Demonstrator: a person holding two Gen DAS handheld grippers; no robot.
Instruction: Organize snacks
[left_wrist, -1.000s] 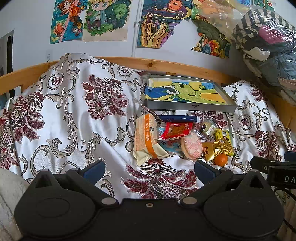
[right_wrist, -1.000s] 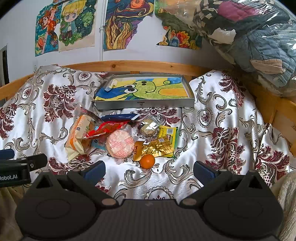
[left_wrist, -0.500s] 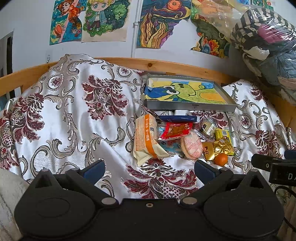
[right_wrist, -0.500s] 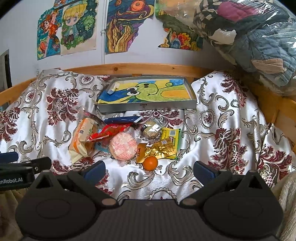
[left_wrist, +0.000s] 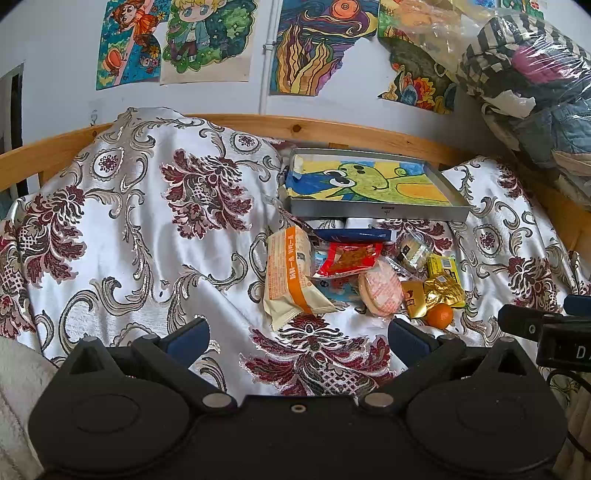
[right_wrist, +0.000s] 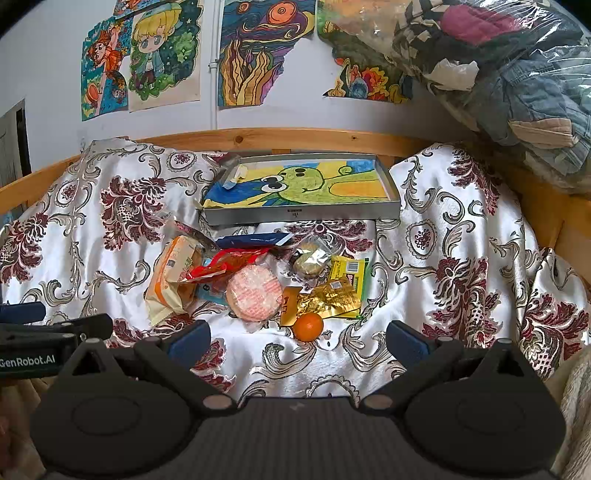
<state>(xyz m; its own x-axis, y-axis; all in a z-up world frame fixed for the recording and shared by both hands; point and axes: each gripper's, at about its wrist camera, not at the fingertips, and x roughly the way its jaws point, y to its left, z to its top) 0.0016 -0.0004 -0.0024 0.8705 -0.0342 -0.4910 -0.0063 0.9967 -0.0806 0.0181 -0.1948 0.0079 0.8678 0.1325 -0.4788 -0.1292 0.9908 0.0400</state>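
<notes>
A heap of snacks lies on the patterned cloth: an orange-striped bread pack (left_wrist: 291, 273) (right_wrist: 173, 277), a red packet (left_wrist: 351, 256) (right_wrist: 225, 262), a round pink-wrapped cake (left_wrist: 380, 290) (right_wrist: 254, 291), a gold wrapper (left_wrist: 439, 291) (right_wrist: 328, 301), a yellow-green packet (right_wrist: 349, 271), a clear-wrapped pastry (left_wrist: 415, 251) (right_wrist: 310, 258) and a small orange (left_wrist: 439, 315) (right_wrist: 308, 326). Behind them stands a grey tray (left_wrist: 376, 212) (right_wrist: 303, 216) lined with a frog drawing. My left gripper (left_wrist: 297, 336) is open, short of the bread pack. My right gripper (right_wrist: 299, 338) is open, just before the orange.
A wooden bed rail (left_wrist: 332, 131) runs behind the cloth, with drawings on the wall above. A clear bag of clothes (right_wrist: 498, 74) bulges at the upper right. The other gripper shows at each view's edge (left_wrist: 546, 325) (right_wrist: 40, 339). Bare cloth (left_wrist: 129, 240) spreads to the left.
The right wrist view has crept forward, so the snacks and tray look slightly larger. The left gripper has barely moved. Both stay open.
</notes>
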